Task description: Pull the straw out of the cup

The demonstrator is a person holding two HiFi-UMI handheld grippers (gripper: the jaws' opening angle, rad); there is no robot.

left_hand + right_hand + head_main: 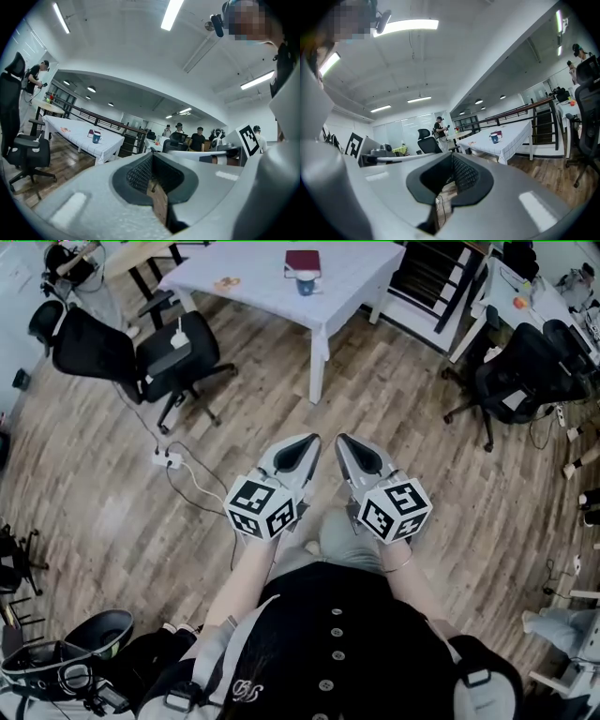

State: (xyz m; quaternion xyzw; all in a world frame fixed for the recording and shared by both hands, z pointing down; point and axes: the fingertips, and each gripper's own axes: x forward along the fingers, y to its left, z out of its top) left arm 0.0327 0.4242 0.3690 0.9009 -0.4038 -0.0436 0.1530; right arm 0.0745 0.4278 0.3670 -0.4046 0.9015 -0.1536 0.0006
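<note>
A blue cup [306, 282] stands on a white table [352, 277] far ahead, beside a dark red book [302, 261]. The cup also shows small in the left gripper view [96, 137] and the right gripper view [494, 138]. Any straw in it is too small to make out. My left gripper [312, 440] and right gripper [340, 440] are held side by side over the wooden floor, well short of the table. Both point level toward it. In each gripper view, left [152, 157] and right [452, 159], the jaws are shut with nothing between them.
Black office chairs stand left of the table [155, 352] and at the right [516, 381]. A white power strip [167, 460] with trailing cables lies on the floor ahead to the left. Desks line the right side. Several people stand in the background [197, 138].
</note>
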